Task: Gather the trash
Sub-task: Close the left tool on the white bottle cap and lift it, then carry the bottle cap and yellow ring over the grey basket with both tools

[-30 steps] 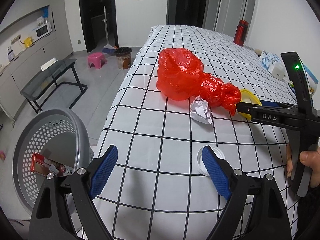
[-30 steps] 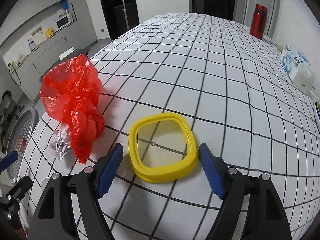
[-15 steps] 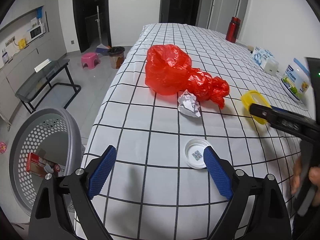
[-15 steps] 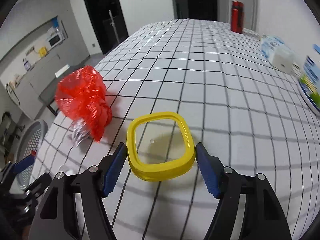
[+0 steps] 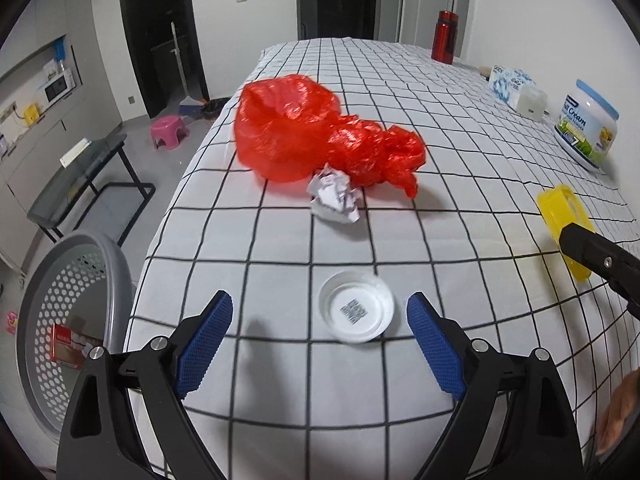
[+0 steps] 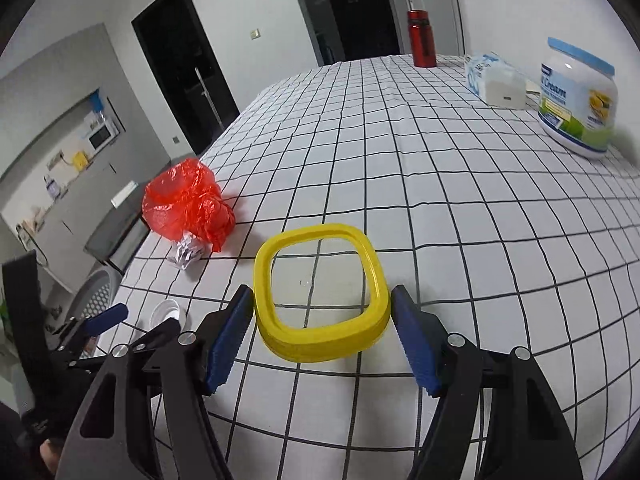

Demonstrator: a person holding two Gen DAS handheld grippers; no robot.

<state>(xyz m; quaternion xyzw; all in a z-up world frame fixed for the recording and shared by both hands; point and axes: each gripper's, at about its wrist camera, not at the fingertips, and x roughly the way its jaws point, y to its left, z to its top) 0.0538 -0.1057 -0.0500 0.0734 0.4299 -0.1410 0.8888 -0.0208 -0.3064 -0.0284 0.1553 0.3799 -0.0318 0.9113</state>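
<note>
White cloth with a black grid covers the bench in front of you, with grey floor off to its left. Your left tongs stand wide, blue pads clear on both sides of a small white lid that lies flat on the cloth between them; nothing is gripped. Beyond it lies a crumpled paper ball, touching the front of a bunched red plastic bag. A grey perforated basket sits on the floor below the bench's left edge, with a red carton inside.

Your right tongs have the yellow square lid between the pads. Their jaws have just been closing; the left pad sits against the lid's edge, while a thin gap seems to show at the right pad, so no firm hold is visible. The lid looks raised at its near edge, though you cannot tell whether it is clear of the cloth.

Farther back on the right stand a milk powder jar, a tissue pack and a red bottle.
</note>
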